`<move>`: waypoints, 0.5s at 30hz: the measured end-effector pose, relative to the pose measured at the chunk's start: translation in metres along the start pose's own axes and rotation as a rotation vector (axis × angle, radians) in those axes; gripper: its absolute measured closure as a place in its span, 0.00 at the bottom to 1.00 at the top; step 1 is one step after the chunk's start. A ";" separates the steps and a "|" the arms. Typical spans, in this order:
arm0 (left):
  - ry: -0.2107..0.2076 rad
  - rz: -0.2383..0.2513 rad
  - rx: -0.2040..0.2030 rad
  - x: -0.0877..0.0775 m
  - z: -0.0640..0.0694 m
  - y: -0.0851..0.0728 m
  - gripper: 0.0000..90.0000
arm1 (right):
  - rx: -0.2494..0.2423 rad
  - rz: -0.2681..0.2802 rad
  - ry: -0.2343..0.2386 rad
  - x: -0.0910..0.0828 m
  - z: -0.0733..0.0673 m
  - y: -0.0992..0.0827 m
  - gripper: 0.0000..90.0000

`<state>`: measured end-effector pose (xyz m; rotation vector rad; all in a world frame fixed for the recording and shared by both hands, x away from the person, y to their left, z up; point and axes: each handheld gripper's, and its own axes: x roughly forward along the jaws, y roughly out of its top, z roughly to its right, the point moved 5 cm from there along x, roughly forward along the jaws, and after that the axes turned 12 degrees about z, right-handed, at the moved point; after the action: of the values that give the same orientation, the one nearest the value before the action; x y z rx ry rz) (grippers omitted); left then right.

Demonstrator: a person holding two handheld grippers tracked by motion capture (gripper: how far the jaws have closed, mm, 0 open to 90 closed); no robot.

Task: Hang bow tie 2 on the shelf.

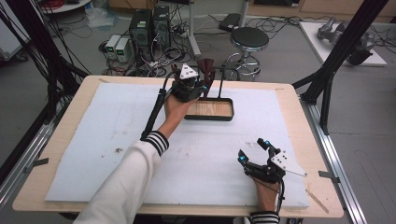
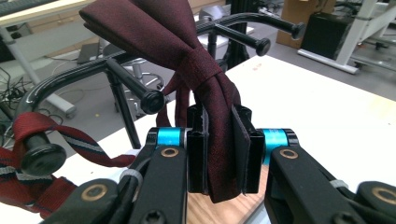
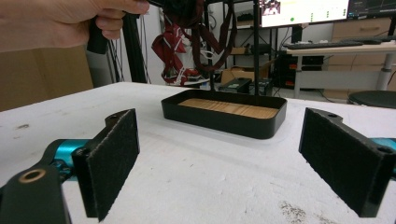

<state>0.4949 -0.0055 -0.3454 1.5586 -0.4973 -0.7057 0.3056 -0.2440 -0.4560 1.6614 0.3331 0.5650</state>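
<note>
A dark maroon bow tie [image 2: 177, 42] hangs against the pegs of a black metal rack [image 2: 140, 95], and my left gripper [image 2: 219, 154] is shut on its lower wing. From above, that left gripper [image 1: 194, 86] is held up over the rack's black tray with a wooden floor [image 1: 210, 110] at the table's far middle, the bow tie [image 1: 206, 70] just beyond it. A red striped tie [image 2: 28, 135] hangs on a lower left peg. My right gripper [image 1: 254, 150] rests near the front right of the table, jaws wide open and empty, pointing toward the tray [image 3: 224, 112].
A pale blue foam mat [image 1: 116, 140] covers most of the wooden table. Behind the table stand a round stool [image 1: 249, 39], computer boxes [image 1: 149, 28] and loose cables on the floor. Black frame posts [image 1: 341, 46] rise at the right.
</note>
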 end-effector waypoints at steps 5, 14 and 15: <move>0.018 -0.008 0.002 0.002 -0.001 -0.003 0.86 | -0.002 0.002 0.001 0.000 0.001 0.000 0.13; 0.056 -0.004 -0.014 0.007 -0.005 -0.008 0.86 | -0.005 0.003 0.000 0.000 0.001 0.000 0.13; 0.057 -0.006 -0.013 0.007 -0.005 -0.008 0.86 | -0.004 0.003 0.000 0.000 0.001 0.000 0.13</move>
<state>0.5028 -0.0061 -0.3543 1.5646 -0.4455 -0.6659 0.3061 -0.2446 -0.4559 1.6580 0.3291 0.5680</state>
